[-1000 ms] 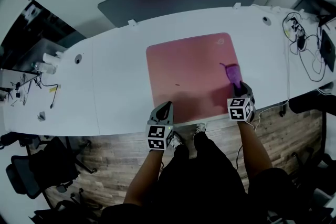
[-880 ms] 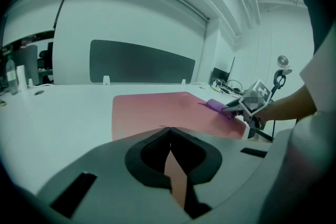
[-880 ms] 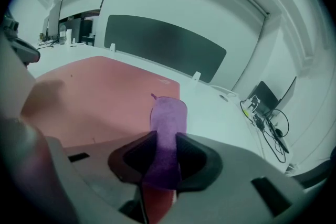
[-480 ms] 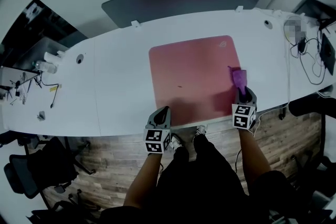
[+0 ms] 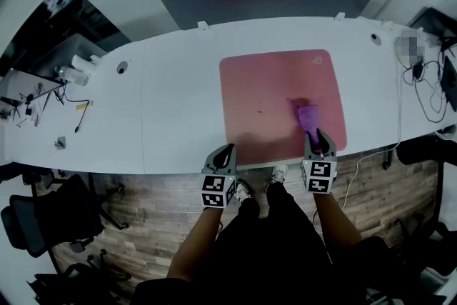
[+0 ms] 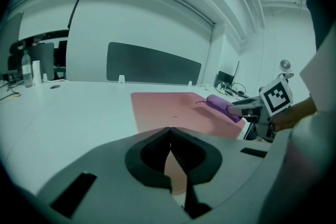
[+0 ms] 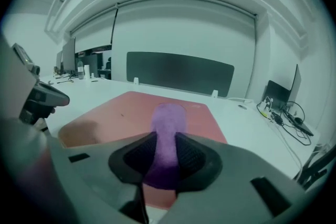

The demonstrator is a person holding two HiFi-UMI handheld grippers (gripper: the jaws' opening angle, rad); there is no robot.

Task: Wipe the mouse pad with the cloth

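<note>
Clamping cloth [image 7: 169, 117], right tool [image 7: 165, 138], on mouse pad [image 5: 268, 93]

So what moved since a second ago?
The right hand-held gripper, shut on the purple cloth, slid it left from the right edge of the mouse pad toward its middle. The left hand-held gripper stayed shut and empty at the near edge of the table; the pad kept its place.

Grey left tongs [image 5: 229, 147] and right tongs [image 5: 313, 132] bear black-white marker cubes [image 5: 218, 190]

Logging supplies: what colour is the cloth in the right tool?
The cloth is purple; the right gripper view shows it best.
</note>
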